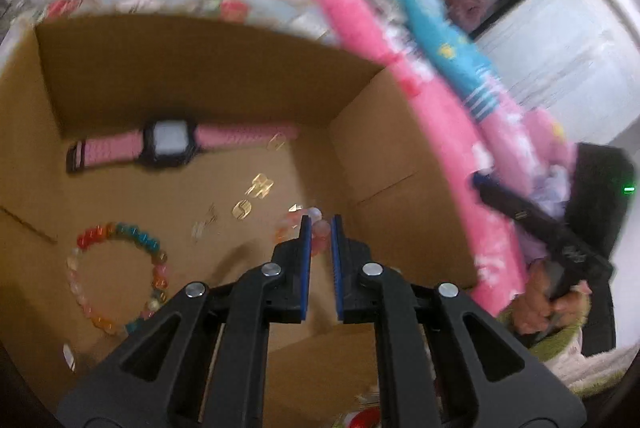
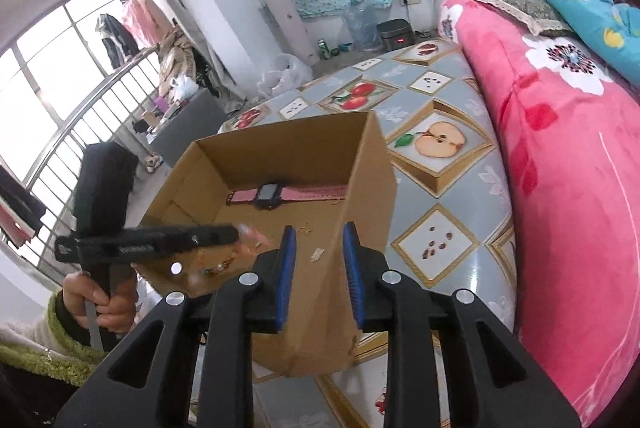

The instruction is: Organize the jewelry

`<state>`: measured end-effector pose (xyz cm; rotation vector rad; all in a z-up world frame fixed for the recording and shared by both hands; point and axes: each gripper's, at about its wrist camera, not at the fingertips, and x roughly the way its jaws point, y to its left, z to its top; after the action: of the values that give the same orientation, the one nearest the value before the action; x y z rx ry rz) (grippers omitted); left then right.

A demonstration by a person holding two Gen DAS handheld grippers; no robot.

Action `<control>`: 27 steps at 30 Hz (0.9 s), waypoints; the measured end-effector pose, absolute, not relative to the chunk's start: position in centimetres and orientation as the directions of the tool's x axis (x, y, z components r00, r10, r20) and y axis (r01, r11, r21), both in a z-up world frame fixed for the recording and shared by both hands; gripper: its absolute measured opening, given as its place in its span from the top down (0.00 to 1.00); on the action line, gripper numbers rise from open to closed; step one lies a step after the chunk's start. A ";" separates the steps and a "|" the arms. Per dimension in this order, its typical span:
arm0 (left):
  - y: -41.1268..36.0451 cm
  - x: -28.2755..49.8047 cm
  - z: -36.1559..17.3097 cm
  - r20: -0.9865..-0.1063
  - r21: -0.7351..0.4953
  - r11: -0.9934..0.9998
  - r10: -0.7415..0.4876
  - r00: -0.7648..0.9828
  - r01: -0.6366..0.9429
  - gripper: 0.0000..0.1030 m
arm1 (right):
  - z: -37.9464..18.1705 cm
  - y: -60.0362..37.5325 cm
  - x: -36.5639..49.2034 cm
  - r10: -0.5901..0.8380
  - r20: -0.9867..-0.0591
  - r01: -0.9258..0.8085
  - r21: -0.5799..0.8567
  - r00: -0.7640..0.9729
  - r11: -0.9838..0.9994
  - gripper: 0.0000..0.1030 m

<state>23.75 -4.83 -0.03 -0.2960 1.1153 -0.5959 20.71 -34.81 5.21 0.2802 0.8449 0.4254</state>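
An open cardboard box (image 1: 224,76) holds a pink-strapped watch (image 1: 168,144), a multicoloured bead bracelet (image 1: 120,276) and several small gold pieces (image 1: 256,188). My left gripper (image 1: 320,222) is inside the box, its jaws narrowly apart around a pale pink bead bracelet (image 1: 318,228). In the right wrist view the box (image 2: 360,212) stands on the table with the watch (image 2: 272,193) inside. The left gripper (image 2: 236,232) reaches in from the left with pale beads at its tip. My right gripper (image 2: 320,232) is open and empty, above the box's near right wall.
The box stands on a table with a fruit-patterned cloth (image 2: 440,148). A pink floral quilt (image 2: 560,164) and a blue one (image 2: 580,0) lie along the right side. A window (image 2: 60,68) and clutter are at the left.
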 end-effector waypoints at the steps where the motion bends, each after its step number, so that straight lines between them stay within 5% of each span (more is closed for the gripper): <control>1: -4.8 23.8 -0.4 -0.762 -0.503 0.816 -0.574 0.298 0.285 0.85 | 5.1 -35.1 20.8 0.469 -0.657 -0.245 0.408 0.590 0.880 0.76; 6: -3.2 22.8 0.7 -0.730 -0.499 0.824 -0.567 0.383 0.269 0.77 | 5.3 -35.5 21.2 0.467 -0.658 -0.241 0.409 0.590 0.880 0.76; 13: 0.3 19.2 4.9 -0.676 -0.340 0.901 -0.432 0.596 0.267 0.59 | 7.5 -31.0 23.3 0.532 -0.693 -0.406 0.360 0.486 0.840 0.76; 16: 2.0 17.6 6.4 -0.638 -0.297 0.922 -0.386 0.666 0.249 0.49 | 7.3 -26.8 25.1 0.547 -0.755 -0.494 0.342 0.362 0.799 0.76; 22: 5.9 14.0 7.8 -0.580 -0.248 0.947 -0.313 0.752 0.203 0.31 | 0.1 -19.0 29.7 0.336 -0.942 -0.541 0.270 0.024 0.796 0.76; 27: 8.4 11.0 7.6 -0.563 -0.190 0.966 -0.255 0.786 0.176 0.26 | -5.2 -17.9 32.0 0.250 -0.944 -0.431 0.321 -0.215 0.843 0.76</control>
<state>10.97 8.41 7.56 -0.1302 0.6246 -0.2330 32.03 -17.90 -5.24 -0.1424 1.6762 0.6270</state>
